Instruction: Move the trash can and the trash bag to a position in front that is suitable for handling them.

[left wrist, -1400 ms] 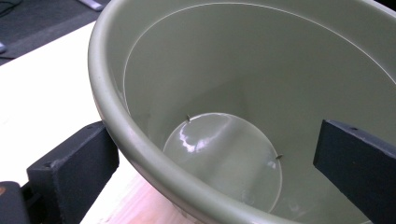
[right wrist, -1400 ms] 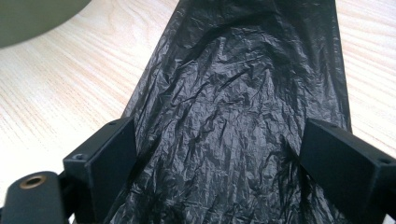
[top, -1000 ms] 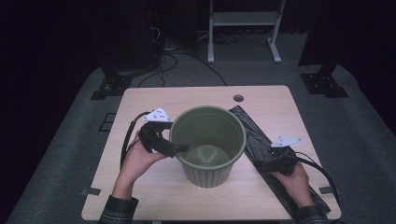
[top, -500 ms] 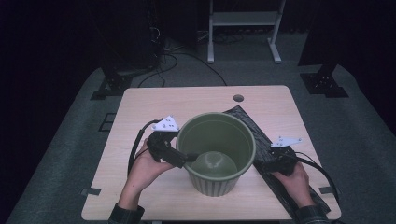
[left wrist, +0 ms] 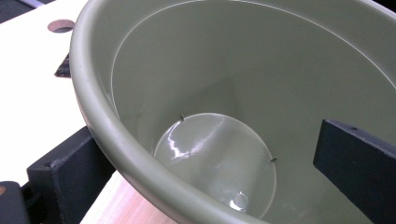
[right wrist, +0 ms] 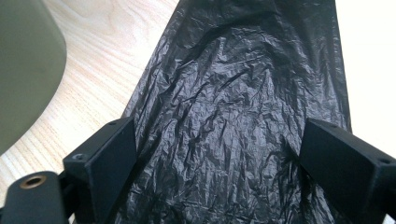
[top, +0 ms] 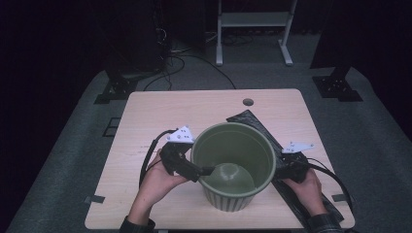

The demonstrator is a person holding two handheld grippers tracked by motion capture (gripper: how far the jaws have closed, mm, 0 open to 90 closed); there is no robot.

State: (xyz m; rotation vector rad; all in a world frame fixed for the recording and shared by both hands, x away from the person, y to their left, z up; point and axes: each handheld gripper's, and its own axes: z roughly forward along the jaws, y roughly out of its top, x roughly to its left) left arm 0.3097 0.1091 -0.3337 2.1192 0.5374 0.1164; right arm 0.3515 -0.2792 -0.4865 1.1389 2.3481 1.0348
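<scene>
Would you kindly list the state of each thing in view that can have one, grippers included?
Green bin: upright on the table, empty, partly over the bag.
Black bag: flat, crinkled, unopened.
Left gripper: jaws astride the bin's rim, one inside, one outside; whether they clamp it is unclear.
Right gripper: open, jaws over the bag, not pinching it.

no readable text, no labels, no brands, no numbers
</scene>
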